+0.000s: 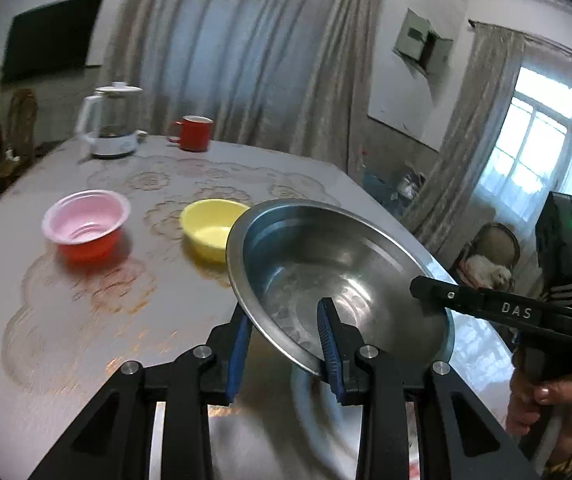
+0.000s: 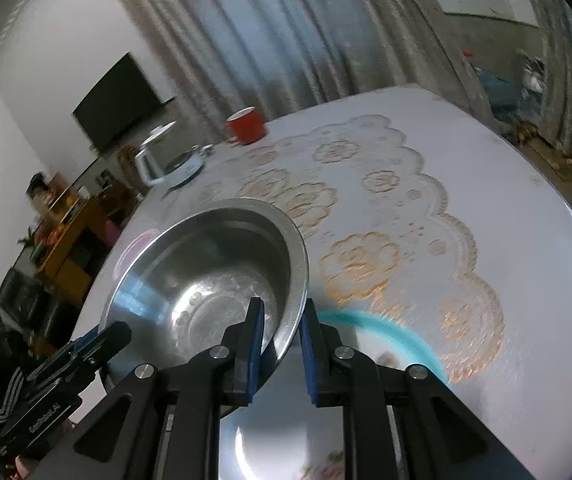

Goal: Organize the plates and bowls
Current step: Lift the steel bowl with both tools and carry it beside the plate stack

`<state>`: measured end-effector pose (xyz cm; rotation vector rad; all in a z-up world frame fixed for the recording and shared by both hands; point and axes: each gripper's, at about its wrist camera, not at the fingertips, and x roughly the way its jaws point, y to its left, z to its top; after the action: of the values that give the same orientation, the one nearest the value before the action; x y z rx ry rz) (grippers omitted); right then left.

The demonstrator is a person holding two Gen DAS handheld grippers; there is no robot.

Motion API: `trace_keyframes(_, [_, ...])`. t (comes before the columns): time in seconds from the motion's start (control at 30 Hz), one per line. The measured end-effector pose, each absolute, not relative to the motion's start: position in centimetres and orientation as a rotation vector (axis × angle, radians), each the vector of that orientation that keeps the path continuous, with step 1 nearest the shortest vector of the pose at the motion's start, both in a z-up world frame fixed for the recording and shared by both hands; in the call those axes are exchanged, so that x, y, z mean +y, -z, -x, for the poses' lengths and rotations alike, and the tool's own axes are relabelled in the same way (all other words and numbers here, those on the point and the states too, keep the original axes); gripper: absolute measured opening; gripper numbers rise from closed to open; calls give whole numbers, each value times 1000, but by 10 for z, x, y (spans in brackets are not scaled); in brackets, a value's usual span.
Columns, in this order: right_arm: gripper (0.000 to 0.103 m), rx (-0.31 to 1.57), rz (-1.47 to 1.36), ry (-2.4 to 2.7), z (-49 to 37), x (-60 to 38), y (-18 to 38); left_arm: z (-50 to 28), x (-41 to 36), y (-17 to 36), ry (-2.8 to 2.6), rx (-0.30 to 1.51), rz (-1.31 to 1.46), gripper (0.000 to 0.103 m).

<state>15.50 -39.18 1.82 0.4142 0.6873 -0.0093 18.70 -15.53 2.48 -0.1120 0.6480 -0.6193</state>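
Note:
A steel bowl (image 1: 326,276) is held tilted above the table by both grippers. My left gripper (image 1: 283,344) is shut on its near rim, one finger inside and one outside. My right gripper (image 2: 281,344) is shut on its right rim in the same way, and its finger shows in the left wrist view (image 1: 446,296). The bowl also shows in the right wrist view (image 2: 205,280). A pink and red bowl (image 1: 85,226) and a yellow bowl (image 1: 211,226) sit on the table beyond. A white plate with a teal rim (image 2: 398,332) lies blurred under the steel bowl.
A white kettle (image 1: 111,124) and a red mug (image 1: 193,133) stand at the far end of the table (image 1: 65,320). The table's right edge runs close beside the steel bowl. Curtains and a window are behind.

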Motion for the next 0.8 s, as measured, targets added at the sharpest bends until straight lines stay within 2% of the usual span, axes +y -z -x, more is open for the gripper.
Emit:
trace_keyframes(0.47, [19, 763, -391, -157, -139, -281, 14, -140, -56, 1, 415, 619, 116, 34])
trace_keyframes(0.8, [19, 809, -327, -171, -148, -244, 29, -142, -38, 23, 330, 666, 123, 35])
